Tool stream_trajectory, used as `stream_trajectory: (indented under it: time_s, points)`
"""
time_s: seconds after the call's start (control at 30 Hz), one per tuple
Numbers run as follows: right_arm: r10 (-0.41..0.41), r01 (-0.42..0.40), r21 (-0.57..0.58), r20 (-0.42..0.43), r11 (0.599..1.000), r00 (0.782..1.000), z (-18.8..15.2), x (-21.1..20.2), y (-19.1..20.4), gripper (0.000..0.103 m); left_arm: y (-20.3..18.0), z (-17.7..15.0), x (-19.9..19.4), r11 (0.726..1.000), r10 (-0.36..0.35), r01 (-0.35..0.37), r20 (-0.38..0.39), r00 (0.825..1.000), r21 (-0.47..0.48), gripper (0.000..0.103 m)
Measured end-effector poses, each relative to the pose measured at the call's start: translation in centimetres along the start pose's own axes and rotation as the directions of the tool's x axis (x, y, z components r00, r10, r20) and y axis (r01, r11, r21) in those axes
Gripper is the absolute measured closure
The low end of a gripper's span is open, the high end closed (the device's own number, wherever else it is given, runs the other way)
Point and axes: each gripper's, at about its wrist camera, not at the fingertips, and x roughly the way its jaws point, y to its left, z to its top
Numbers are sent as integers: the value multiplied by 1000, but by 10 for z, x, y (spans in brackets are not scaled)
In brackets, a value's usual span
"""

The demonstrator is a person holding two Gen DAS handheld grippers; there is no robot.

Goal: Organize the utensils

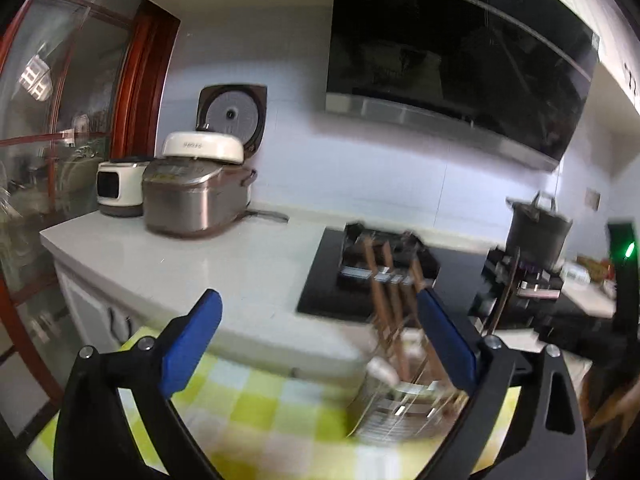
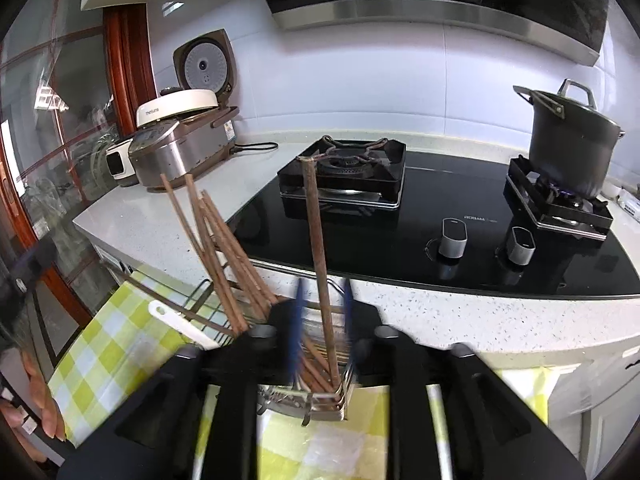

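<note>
Wooden chopstick (image 2: 319, 268) stands unclamped between parted right tongs (image 2: 322, 328) in wire rack (image 2: 320, 400); left tongs (image 1: 320, 340) wide apart.

Wooden chopsticks (image 2: 318, 248), wire-metal rack (image 2: 320, 396), glossy hob (image 2: 420, 216).

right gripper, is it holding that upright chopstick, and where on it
No firm hold shows. The right gripper has its blurred blue fingers on either side of the chopstick's lower shaft, above the wire holder, not pressing.

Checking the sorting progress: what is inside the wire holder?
Brown chopsticks stand in the wire holder, one upright between the right gripper fingers. Its bottom is hidden by the gripper.
</note>
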Motion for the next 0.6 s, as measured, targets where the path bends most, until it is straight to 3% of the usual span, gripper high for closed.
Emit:
stream_trajectory:
  time_s: [0.07, 0.33, 0.6]
  points:
    - [-7, 8, -6, 36, 1000, 999, -3, -15, 4, 38, 9, -10, -5, 1000, 6, -5, -32, 999, 24, 5]
    - [-44, 42, 32, 67, 999, 997, -31, -62, 19, 38, 8, -34, -20, 998, -16, 21, -95, 995, 58, 5]
    - [-94, 90, 41, 123, 995, 988, -77, -115, 41, 24, 7, -41, -57, 996, -66, 71, -87, 994, 59, 5]
